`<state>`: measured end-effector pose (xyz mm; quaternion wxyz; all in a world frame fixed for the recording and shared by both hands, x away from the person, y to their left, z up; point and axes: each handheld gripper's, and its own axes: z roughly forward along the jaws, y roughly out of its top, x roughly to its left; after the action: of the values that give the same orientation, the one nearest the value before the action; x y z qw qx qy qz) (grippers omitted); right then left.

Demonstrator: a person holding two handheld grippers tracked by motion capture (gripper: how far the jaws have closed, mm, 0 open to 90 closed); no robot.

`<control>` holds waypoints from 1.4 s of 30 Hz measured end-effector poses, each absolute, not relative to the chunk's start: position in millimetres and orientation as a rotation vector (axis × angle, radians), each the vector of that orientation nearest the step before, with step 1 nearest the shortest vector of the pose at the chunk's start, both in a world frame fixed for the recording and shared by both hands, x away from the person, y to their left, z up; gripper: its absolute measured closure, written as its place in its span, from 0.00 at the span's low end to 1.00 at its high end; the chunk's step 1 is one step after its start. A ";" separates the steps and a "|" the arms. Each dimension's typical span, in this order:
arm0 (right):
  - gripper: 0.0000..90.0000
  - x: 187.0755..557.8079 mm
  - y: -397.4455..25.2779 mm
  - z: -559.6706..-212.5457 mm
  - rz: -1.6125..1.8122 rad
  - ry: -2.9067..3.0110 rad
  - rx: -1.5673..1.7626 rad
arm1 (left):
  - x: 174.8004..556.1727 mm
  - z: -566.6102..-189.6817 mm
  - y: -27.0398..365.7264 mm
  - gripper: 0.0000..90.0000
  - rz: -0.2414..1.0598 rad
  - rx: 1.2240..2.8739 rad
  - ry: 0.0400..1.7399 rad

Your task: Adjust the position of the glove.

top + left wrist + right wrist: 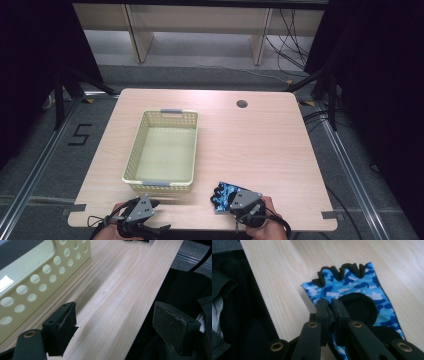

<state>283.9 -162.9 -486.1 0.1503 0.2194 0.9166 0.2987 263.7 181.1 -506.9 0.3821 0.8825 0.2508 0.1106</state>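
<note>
My right gripper [331,305] is pinched tight on the blue camouflage glove [352,287] at lower centre, ready for lifting. My left gripper [113,322] waits wide apart and empty beside the basket [37,277] at upper left, likely the glove's destination

Both claws are sporting black jaws with brass-coloured rivets, the left claw [150,202] and right claw [218,196] each wearing a grey three-cornered plate, black cables trailing behind them.
</note>
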 end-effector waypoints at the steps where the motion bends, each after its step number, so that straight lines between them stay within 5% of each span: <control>1: 0.94 284.4 -162.3 -488.4 0.868 2.637 0.639 | 263.2 -506.8 180.4 0.21 0.276 2.244 0.651; 5: 0.90 284.9 -163.7 -490.2 0.882 2.644 0.663 | 262.8 -506.8 180.2 0.21 0.279 2.249 0.647; 10: 0.67 286.6 -182.3 -474.9 0.985 2.532 0.846 | 262.3 -507.7 179.2 0.21 0.282 2.245 0.645; 14: 0.59 288.0 -211.2 -473.2 1.106 2.370 1.130 | 261.4 -508.6 176.0 0.21 0.252 2.238 0.645; 28: 0.55 287.3 -253.3 -493.7 1.282 2.187 1.517 | 259.4 -505.9 129.8 0.22 0.232 2.218 0.559; 42: 0.54 286.9 -245.4 -498.3 1.259 2.220 1.583 | 293.1 -500.0 55.7 0.23 0.258 2.280 0.432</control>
<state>286.9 -245.4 -498.3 0.0691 0.5259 0.7374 0.4183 293.1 55.7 -500.0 0.3927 0.8981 0.1702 0.1017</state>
